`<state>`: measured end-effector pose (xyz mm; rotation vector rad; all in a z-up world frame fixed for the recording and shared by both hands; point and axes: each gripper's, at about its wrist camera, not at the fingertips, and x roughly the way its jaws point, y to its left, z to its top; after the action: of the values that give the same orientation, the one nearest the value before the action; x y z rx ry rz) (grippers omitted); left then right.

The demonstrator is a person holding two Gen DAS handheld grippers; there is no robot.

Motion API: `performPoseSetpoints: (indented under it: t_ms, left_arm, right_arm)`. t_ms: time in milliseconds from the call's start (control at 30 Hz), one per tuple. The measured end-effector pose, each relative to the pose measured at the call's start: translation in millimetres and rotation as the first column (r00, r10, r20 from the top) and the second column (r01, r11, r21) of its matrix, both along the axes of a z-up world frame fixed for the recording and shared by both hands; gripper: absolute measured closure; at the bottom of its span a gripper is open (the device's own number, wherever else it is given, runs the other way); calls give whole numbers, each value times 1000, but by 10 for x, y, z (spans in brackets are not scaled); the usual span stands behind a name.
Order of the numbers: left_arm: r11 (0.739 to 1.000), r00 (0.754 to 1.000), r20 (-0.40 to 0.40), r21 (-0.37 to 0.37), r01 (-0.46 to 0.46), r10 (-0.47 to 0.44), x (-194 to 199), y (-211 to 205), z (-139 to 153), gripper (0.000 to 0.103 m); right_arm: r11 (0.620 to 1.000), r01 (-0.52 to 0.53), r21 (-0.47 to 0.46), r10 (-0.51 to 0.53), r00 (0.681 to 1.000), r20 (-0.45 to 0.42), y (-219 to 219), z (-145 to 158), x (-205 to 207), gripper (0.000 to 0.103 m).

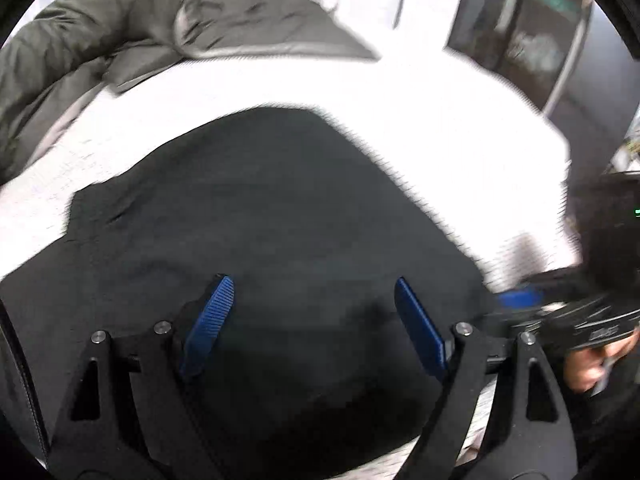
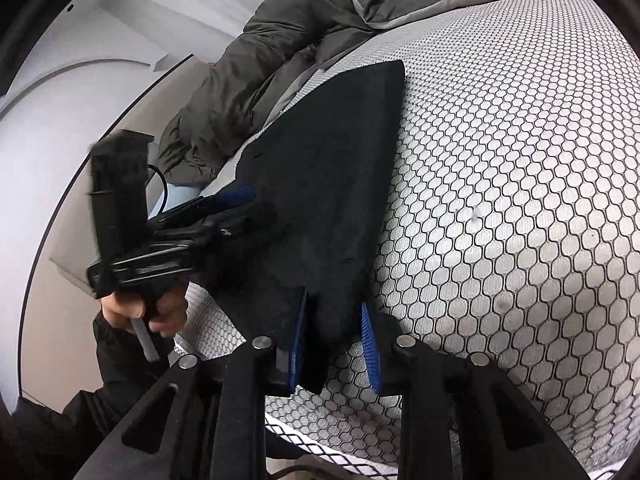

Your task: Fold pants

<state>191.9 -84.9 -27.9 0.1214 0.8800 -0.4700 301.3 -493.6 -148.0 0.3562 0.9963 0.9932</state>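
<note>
The black pants [image 1: 260, 216] lie folded on a white honeycomb-patterned mattress [image 1: 440, 128]; they also show in the right wrist view [image 2: 328, 184]. My left gripper [image 1: 314, 292] is open just above the near part of the pants, blue pads wide apart, holding nothing. My right gripper [image 2: 334, 320] has its jaws partly closed, with the near corner of the pants between its blue pads [image 2: 368, 336]. The right gripper also shows at the right edge of the left wrist view [image 1: 520, 296]. The left gripper shows in the right wrist view [image 2: 236, 200], over the pants' left edge.
A rumpled olive-grey duvet [image 1: 100, 44] lies along the far side of the mattress, also in the right wrist view [image 2: 248, 80]. A dark glass cabinet [image 1: 532, 36] stands at the far right. A white wall [image 2: 80, 80] is on the left.
</note>
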Motion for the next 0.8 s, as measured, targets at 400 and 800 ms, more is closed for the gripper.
performPoseSetpoints:
  t_ms: [400, 800]
  left_arm:
    - [995, 995, -3, 7, 96, -96, -394, -389, -226, 21]
    - [976, 985, 21, 144, 166, -171, -532, -553, -513, 10]
  right_arm:
    - [994, 50, 93, -46, 998, -54, -32, -34, 256, 77]
    - [992, 30, -126, -25, 999, 41, 615, 123, 801, 81]
